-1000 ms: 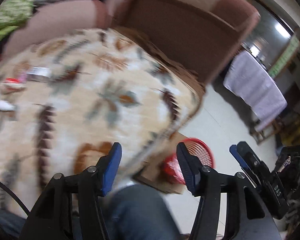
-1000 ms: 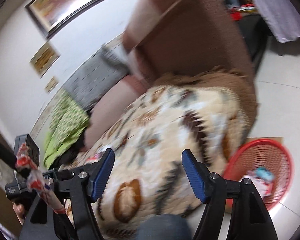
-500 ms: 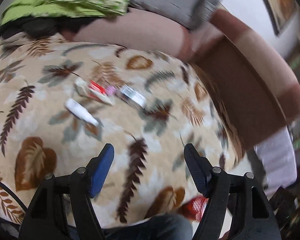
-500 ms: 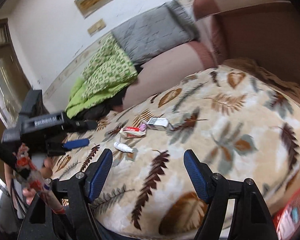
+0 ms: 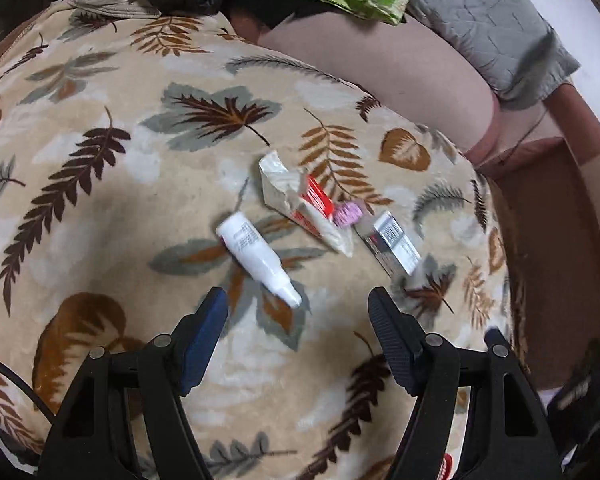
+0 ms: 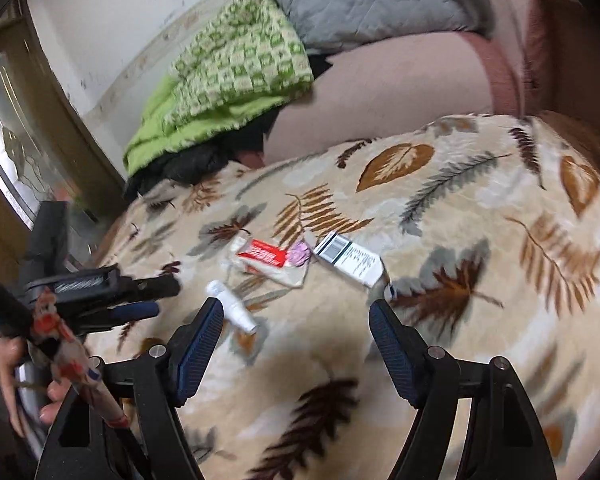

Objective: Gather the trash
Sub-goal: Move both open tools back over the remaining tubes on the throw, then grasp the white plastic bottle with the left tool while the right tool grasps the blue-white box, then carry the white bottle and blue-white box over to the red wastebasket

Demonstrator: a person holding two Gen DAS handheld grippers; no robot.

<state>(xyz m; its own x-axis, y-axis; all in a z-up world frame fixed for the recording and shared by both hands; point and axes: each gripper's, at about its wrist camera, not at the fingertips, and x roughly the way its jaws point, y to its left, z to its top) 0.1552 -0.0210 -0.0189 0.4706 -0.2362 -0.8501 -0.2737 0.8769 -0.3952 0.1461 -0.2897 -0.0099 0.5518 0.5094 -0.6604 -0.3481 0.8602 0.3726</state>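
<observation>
A second ago my left wrist view faced the sofa arm and a red basket on the floor; half a second ago it was swinging over the leaf-print blanket [image 5: 100,208], and now the litter lies sharp and close ahead. That tells me the turn away from the basket is over and the next pickup is starting.

From left to right, the trash lies in a loose row on the blanket: a white tube [image 5: 256,254], its cap end nearest me; a crumpled red-and-white wrapper [image 5: 300,204]; a small pink wad [image 5: 349,213] touching that wrapper; and a small printed carton [image 5: 394,242] just beside it.

My left gripper [image 5: 298,312] hangs just short of the tube's cap, jaws spread wide, holding nothing and touching nothing. My right gripper [image 6: 296,316] hovers over the same patch, spread equally wide and empty, the tube's cap just inside its left finger.
</observation>
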